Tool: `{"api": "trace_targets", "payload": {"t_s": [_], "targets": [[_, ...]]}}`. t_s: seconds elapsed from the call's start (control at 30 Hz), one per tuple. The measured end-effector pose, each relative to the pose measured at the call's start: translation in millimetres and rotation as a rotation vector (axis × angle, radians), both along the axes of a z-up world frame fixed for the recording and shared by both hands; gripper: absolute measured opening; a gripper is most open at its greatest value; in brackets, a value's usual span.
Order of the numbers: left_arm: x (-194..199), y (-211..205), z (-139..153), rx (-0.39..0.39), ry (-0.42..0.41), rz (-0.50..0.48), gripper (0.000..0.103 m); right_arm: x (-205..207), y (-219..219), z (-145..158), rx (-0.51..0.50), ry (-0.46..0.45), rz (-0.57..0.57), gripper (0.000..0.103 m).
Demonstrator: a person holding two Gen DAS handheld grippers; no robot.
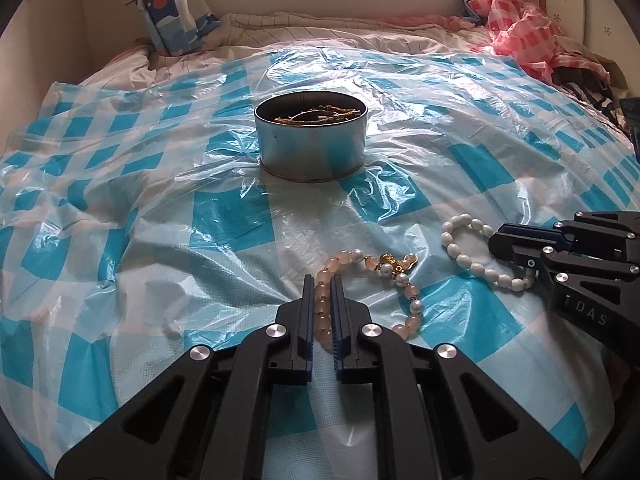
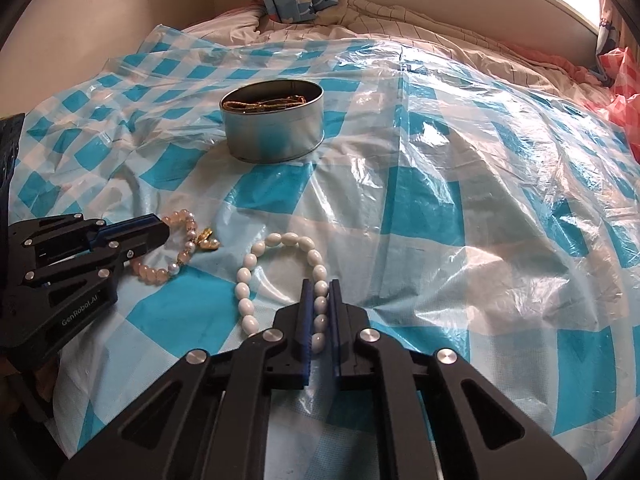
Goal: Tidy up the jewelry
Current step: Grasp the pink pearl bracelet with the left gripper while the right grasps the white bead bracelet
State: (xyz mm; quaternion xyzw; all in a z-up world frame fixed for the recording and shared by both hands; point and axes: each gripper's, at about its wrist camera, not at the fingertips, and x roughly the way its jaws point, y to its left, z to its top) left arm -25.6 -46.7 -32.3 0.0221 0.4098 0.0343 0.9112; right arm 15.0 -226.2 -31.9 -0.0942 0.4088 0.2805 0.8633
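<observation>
A pink bead bracelet (image 1: 372, 264) with pearls and a gold charm lies on the blue-checked plastic sheet (image 1: 224, 216). My left gripper (image 1: 323, 280) is closed around its left strand. A white oval-bead bracelet (image 2: 256, 256) lies to its right, and my right gripper (image 2: 321, 284) is closed around its right strand. Both bracelets still rest on the sheet. A round metal tin (image 1: 310, 136) holding gold chain jewelry stands farther back; it also shows in the right wrist view (image 2: 272, 124). The white bracelet (image 1: 466, 256) and right gripper (image 1: 508, 248) show in the left wrist view.
The sheet covers a bed with rumpled quilt (image 1: 320, 32). A patterned pillow (image 1: 172, 8) leans at the back left. A pink-checked plastic sheet (image 1: 520, 24) and dark clothes lie at the back right. A wall (image 2: 100, 12) borders the left side.
</observation>
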Motion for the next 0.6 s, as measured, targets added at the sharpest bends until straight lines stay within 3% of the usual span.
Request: {"api": "trace_targets", "payload": {"t_s": [0.23, 0.5, 0.6], "targets": [[2.0, 0.4, -3.6, -0.005, 0.018, 0.003, 0.008, 5.1, -3.5, -1.7, 0.012, 0.029, 0.004, 0.012], [2.4, 3.3, -3.0, -0.03, 0.015, 0.012, 0.009, 6.6, -9.3, 1.2, 0.054, 0.039, 0.0, 0.009], [2.7, 3.1, -3.6, -0.035, 0.016, 0.006, 0.014, 3.6, -7.2, 3.6, 0.043, 0.016, 0.0, 0.037]]}}
